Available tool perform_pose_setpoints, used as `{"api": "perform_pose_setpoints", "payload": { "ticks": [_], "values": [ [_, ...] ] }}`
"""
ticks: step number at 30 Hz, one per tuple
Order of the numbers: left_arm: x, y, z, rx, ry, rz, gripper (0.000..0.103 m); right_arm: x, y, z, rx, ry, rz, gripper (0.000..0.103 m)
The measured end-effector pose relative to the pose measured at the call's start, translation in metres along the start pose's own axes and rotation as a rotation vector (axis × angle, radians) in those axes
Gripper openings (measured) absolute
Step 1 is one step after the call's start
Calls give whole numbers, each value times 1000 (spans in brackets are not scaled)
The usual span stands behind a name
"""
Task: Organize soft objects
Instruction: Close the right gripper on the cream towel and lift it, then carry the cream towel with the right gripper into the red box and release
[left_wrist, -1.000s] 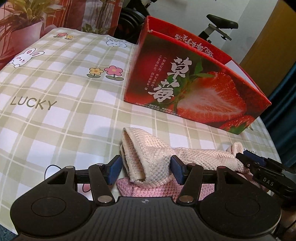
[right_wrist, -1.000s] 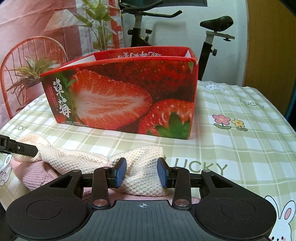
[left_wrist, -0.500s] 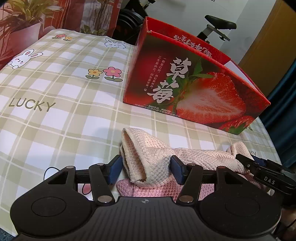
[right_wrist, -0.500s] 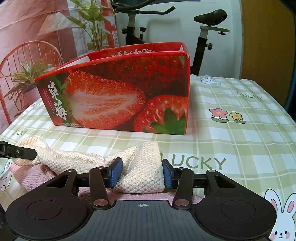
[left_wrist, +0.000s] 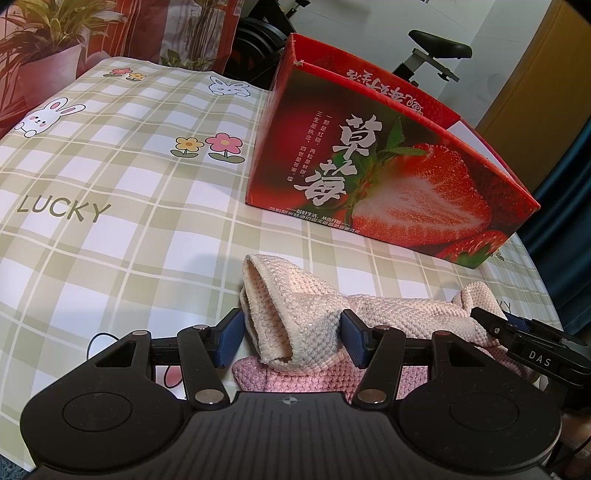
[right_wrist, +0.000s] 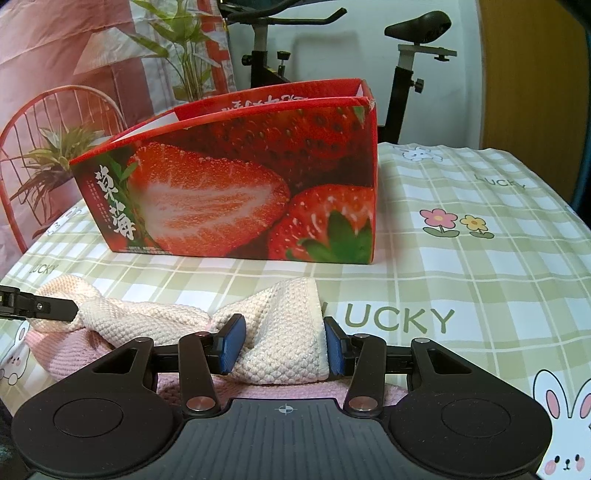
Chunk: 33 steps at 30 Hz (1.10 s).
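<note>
A cream knitted cloth (left_wrist: 295, 306) lies bunched on top of a pink knitted cloth (left_wrist: 266, 376) near the table's front. My left gripper (left_wrist: 291, 338) is open, its blue pads on either side of the cream cloth's left end, with a gap on the left side. My right gripper (right_wrist: 282, 345) is open around the cream cloth's (right_wrist: 280, 332) right end, pads close to it. The pink cloth (right_wrist: 59, 350) shows under it. Each gripper's tip shows in the other's view: the right one (left_wrist: 517, 328) and the left one (right_wrist: 40, 304).
A red strawberry carton (left_wrist: 388, 177) with an open top stands just behind the cloths, also in the right wrist view (right_wrist: 240, 184). The table has a green checked cover (left_wrist: 110, 221). Plants, a red wire chair (right_wrist: 44, 122) and an exercise bike (right_wrist: 406, 55) stand beyond it.
The right gripper's fingers have spread wider around the cream cloth's end. The left gripper stays open in place, and the cloth has barely shifted.
</note>
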<state>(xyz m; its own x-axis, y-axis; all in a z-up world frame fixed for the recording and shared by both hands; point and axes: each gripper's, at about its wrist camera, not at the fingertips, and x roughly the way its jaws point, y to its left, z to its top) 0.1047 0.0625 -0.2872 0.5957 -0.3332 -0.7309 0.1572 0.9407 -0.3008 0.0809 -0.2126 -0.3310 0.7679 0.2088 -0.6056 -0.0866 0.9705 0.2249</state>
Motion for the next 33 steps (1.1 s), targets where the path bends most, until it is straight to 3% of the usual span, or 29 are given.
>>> {"api": "perform_pose_setpoints", "payload": {
  "ticks": [11, 12, 13, 14, 20, 33],
  "values": [
    [0, 0, 0, -5, 0, -3, 59, 0, 2, -1, 6, 2, 5, 41],
    [0, 1, 0, -9, -2, -2, 58, 0, 2, -1, 6, 3, 8, 39],
    [-1, 2, 0, -14, -2, -10, 45, 0, 3, 0, 8, 6, 14, 38],
    [-1, 2, 1, -26, -1, -39, 40, -1, 4, 0, 8, 8, 19, 35],
    [-12, -13, 4, 44, -59, -31, 30, -8, 11, 4, -14, 5, 58, 24],
    [-52, -26, 27, 97, -219, -41, 26, -53, 21, 49, -77, -160, 125, 20]
  ]
}}
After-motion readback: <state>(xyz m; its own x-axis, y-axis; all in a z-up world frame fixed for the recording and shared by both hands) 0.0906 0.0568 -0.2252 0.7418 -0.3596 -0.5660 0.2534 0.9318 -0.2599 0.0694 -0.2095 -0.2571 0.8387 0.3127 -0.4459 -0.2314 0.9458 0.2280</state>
